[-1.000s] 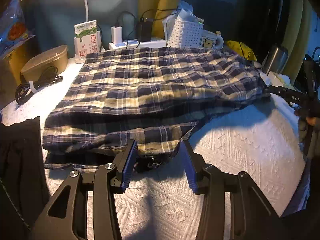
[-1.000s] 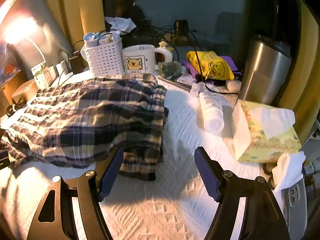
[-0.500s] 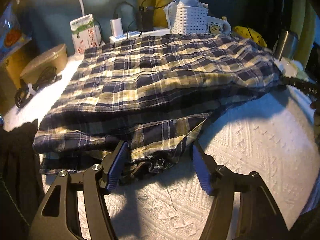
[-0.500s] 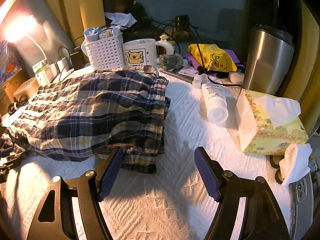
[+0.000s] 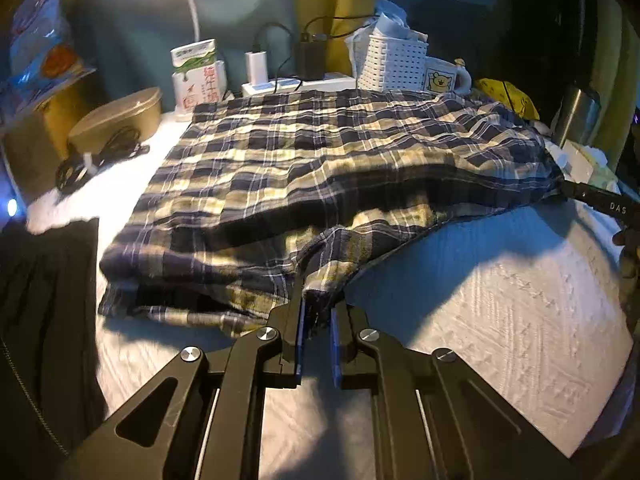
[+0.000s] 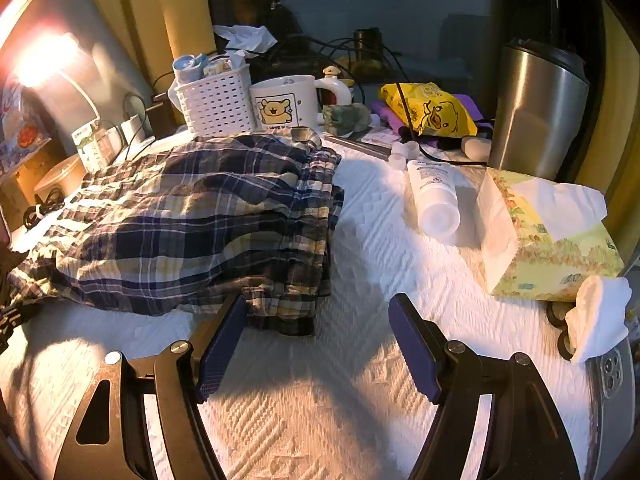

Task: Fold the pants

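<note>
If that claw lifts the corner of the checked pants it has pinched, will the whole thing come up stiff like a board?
Probably not. The plaid pants lie in soft, wrinkled layers, so they would likely drape and sag from the left claw, whose jaws have just closed on a hem corner. The stacked folds may slide apart. The cloth looks thin, so probably light.

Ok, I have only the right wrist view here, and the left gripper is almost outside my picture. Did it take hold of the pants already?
Observer: Yes. The left gripper is shut on the near corner of the plaid pants. Its jaws have just been closing, with the cloth between them.
Operator: Is something lying left of the pants?
Observer: A black cloth with a zipper lies at the left, close beside the pants' edge.
</note>
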Demonstrator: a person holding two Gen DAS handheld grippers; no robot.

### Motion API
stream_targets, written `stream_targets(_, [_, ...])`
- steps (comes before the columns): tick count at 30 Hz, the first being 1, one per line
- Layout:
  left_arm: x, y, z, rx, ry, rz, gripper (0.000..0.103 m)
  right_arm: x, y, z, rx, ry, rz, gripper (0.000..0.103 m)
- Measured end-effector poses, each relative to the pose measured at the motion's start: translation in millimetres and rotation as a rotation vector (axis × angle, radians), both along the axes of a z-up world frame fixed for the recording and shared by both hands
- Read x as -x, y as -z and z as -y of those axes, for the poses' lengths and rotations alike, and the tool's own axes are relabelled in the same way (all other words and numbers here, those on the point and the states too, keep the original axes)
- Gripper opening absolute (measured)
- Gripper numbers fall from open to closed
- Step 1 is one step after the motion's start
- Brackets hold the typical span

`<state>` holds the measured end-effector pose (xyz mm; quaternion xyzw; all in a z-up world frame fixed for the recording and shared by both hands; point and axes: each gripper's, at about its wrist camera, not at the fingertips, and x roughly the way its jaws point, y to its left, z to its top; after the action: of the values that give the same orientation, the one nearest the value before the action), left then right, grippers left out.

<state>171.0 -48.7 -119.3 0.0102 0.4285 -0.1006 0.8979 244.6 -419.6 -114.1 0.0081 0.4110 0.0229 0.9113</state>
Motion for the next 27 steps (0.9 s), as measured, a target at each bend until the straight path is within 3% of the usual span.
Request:
stream_targets(7, [19, 6, 0, 0.006, -0.032, -0.026, 0.008, 5, -1, 0, -0.004, -0.005, 0.006, 0.075])
stream_targets(15, [38, -5, -21, 0.108, -0.056, -0.069, 0.011, 12, -1, 3, 0.000, 0.004, 0.001, 0.075])
stream_targets(18, [42, -11, -36, 0.094, -0.089, -0.058, 0.012, 14, -1, 4, 0.006, 0.009, -0.002, 0.075])
stream_targets(22, [32, -19, -70, 0.068, -0.173, -0.011, 0.034, 14, 0, 2, 0.011, 0.018, -0.006, 0.075])
stream_targets(25, [15, -20, -97, 0.068, -0.225, 0.000, 0.036, 14, 0, -1, 0.014, 0.017, -0.010, 0.075])
stream_targets(27, [3, -19, -108, 0.062, -0.246, -0.001, 0.045, 14, 0, -4, 0.015, 0.013, -0.012, 0.075])
